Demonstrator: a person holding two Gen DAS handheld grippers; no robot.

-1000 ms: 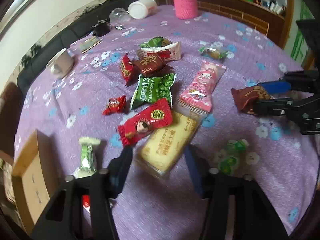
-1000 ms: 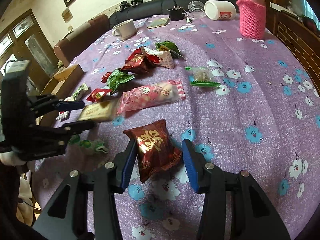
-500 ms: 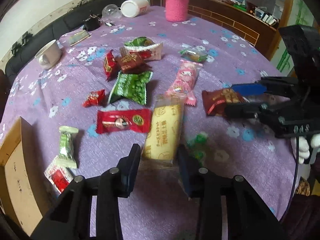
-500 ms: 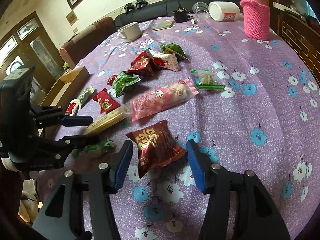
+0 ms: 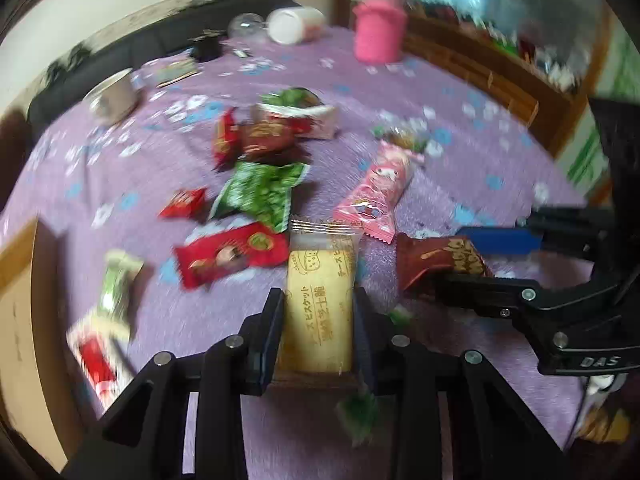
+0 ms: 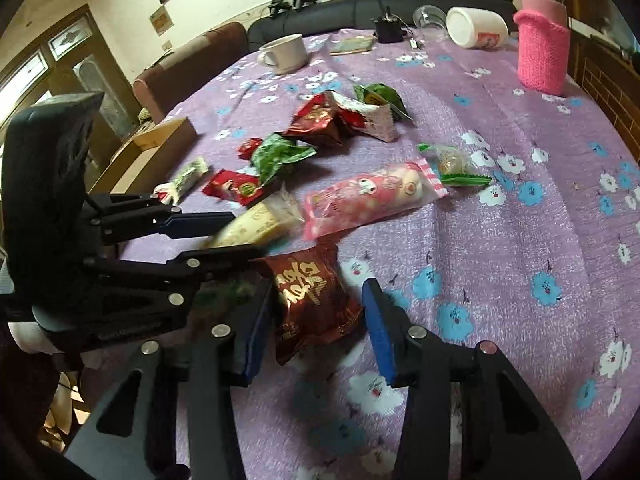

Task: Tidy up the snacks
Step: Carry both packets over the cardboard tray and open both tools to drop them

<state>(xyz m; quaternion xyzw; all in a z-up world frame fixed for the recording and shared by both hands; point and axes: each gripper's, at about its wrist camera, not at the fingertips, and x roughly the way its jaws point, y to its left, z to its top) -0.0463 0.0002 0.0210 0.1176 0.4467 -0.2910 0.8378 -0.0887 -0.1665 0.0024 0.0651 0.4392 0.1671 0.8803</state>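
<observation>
Snacks lie scattered on a purple flowered tablecloth (image 6: 520, 208). My left gripper (image 5: 318, 308) has a yellow biscuit pack (image 5: 320, 280) standing lengthwise between its fingers; the jaws are closing and both pads press its sides. From the right wrist view the left gripper (image 6: 240, 240) holds that pack (image 6: 256, 224) slanted. My right gripper (image 6: 318, 286) straddles a dark red snack bag (image 6: 316, 300) on the cloth. Its jaws are closing; the left pad touches the bag, the right pad stands just off it. In the left wrist view this gripper (image 5: 450, 260) and the bag (image 5: 432, 258) sit at the right.
A pink pack (image 6: 368, 200), a green bag (image 5: 260, 192), a red pack (image 5: 232, 254) and several smaller snacks lie beyond the grippers. A cardboard box (image 6: 152, 148) stands at the table's left edge. A mug (image 6: 284, 54), a white jar (image 6: 476, 32) and a pink knit-covered bottle (image 6: 544, 56) are at the back.
The left jaws closed in on the yellow biscuit pack, which now lies straight between them, and the left view rolled. The right jaws widened, then narrowed around the dark red bag.
</observation>
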